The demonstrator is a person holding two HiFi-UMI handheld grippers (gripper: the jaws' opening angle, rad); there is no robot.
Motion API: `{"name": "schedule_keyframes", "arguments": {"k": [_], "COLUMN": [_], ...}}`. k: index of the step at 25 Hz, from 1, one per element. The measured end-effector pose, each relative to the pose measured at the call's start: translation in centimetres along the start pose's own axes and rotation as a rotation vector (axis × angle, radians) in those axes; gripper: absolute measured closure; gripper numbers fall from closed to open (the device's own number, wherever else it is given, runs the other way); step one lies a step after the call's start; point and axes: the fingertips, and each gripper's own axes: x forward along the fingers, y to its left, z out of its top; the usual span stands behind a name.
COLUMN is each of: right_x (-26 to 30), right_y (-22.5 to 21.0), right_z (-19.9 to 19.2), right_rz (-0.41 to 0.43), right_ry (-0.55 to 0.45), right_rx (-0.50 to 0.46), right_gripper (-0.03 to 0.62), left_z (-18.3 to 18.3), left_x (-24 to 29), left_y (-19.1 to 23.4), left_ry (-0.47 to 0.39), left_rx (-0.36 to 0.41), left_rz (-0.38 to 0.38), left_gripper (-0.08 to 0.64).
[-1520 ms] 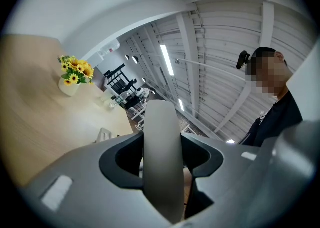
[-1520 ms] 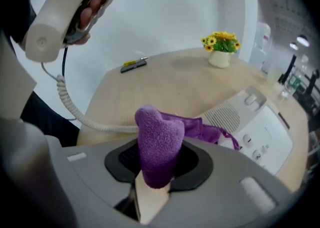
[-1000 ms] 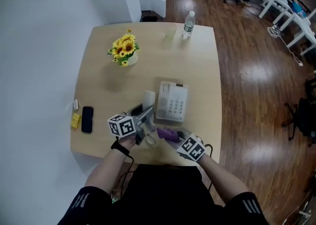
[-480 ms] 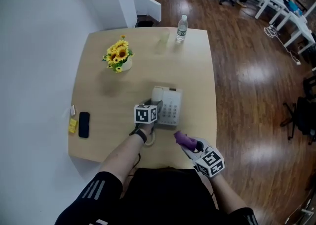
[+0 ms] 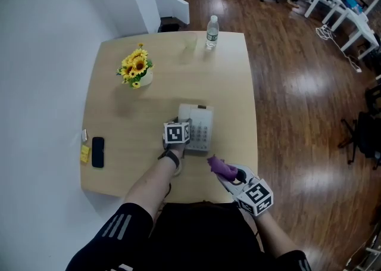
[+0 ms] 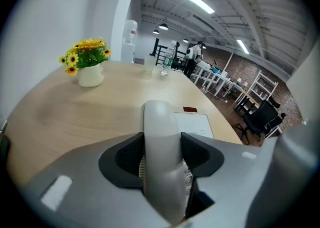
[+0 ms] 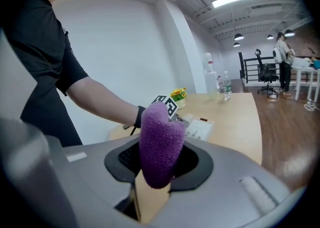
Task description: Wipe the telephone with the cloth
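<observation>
Handset (image 6: 159, 127) gripped in left tool (image 6: 162, 164), at left side of telephone base (image 5: 202, 115) on table (image 5: 119, 145). Right tool (image 7: 159, 169) pinches purple cloth (image 7: 161, 137), held just short of telephone's near edge. Suggest: lift handset clear, hold steady, then press cloth flat w/ light strokes across keypad (image 5: 201, 136).

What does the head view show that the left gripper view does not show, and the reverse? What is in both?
Only the head view: the purple cloth in the right gripper, and a black mobile phone near the table's left edge. Only the left gripper view: the left gripper's jaws closed on the white handset. Both: the sunflower pot, the water bottle, the telephone base.
</observation>
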Motion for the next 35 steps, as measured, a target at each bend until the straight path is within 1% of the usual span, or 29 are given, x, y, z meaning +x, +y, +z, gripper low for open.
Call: {"name": "schedule_keyframes", "arguments": {"k": [6, 8, 11, 13, 15, 16, 19, 20, 21, 24, 25, 28, 31, 33, 35], "right_x": [0.0, 0.1, 0.4, 0.5, 0.5, 0.6, 1.4, 1.7, 2.0, 2.4, 2.5, 2.1, 1.2, 0.4, -0.5], "right_y": [0.2, 0.4, 0.5, 0.7, 0.9, 1.0, 2.0, 2.5, 3.0, 4.7, 5.2, 6.5, 7.6, 8.2, 9.0], "right_z": [-0.3, -0.2, 0.4, 1.3, 2.2, 2.7, 3.7, 3.9, 4.0, 4.1, 4.3, 4.5, 4.0, 3.4, 2.7], "right_rz": [0.009, 0.012, 0.025, 0.036, 0.043, 0.052, 0.094, 0.103, 0.106, 0.09, 0.086, 0.087, 0.102, 0.114, 0.129], "right_ry": [-0.006, -0.016, -0.037, -0.057, -0.082, -0.098, -0.131, -0.131, -0.125, -0.113, -0.116, -0.125, -0.122, -0.116, -0.113], "right_rx": [0.001, 0.006, 0.018, 0.022, 0.04, 0.054, 0.088, 0.086, 0.075, 0.026, 0.018, 0.01, 0.003, -0.004, -0.015], "right_gripper": [0.463, 0.463, 0.463, 0.463, 0.463, 0.463, 0.463, 0.462, 0.462, 0.462, 0.463, 0.463, 0.463, 0.463, 0.463], "left_z": [-0.2, 0.0, 1.1, 1.2, 0.7, 0.3, -0.9, -1.4, -2.1, -4.6, -5.4, -7.2, -8.3, -8.7, -9.2], "left_x": [0.1, -0.5, -3.1, -5.6, -8.5, -10.1, -14.9, -16.4, -17.8, -21.4, -22.4, -24.7, -26.6, -27.6, -28.4], "left_y": [-0.2, -0.4, -0.4, -0.4, -0.5, -0.4, 0.2, 0.4, 0.6, 0.9, 0.9, 0.4, -1.4, -2.6, -3.9], "left_ry": [0.002, -0.005, -0.071, -0.114, -0.146, -0.162, -0.224, -0.241, -0.253, -0.254, -0.253, -0.254, -0.267, -0.291, -0.307], "left_rx": [0.023, 0.039, 0.056, 0.063, 0.044, 0.022, -0.081, -0.098, -0.087, 0.033, 0.049, 0.058, 0.118, 0.117, 0.145], "left_rz": [-0.045, -0.07, -0.115, -0.164, -0.231, -0.267, -0.374, -0.399, -0.412, -0.404, -0.409, -0.435, -0.443, -0.448, -0.435], "left_gripper": [0.325, 0.293, 0.293, 0.293, 0.293, 0.293, 0.296, 0.295, 0.296, 0.296, 0.296, 0.295, 0.295, 0.295, 0.295]}}
